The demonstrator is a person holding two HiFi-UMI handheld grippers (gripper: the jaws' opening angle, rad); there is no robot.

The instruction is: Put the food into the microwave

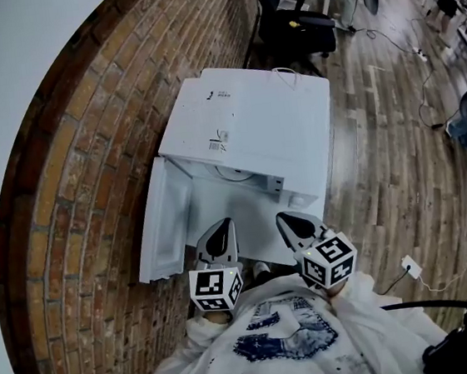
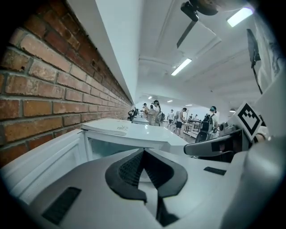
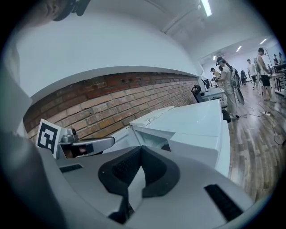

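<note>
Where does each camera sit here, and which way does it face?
Head view: on the head, steeply down at the open microwave; left gripper, right gripper, shirt show.
Left gripper view: on that gripper, facing the microwave; its shut jaws, right gripper show.
Right gripper view: likewise; shut jaws, left gripper show.
Shared: microwave, brick wall.

A white microwave [image 1: 259, 120] stands by a red-brown brick wall [image 1: 90, 181] on a grey-brown plank floor [image 1: 390, 164].

Microwave [image 1: 251, 121] cavity mostly hidden under own top; contents seemingly indiscernible.
</note>
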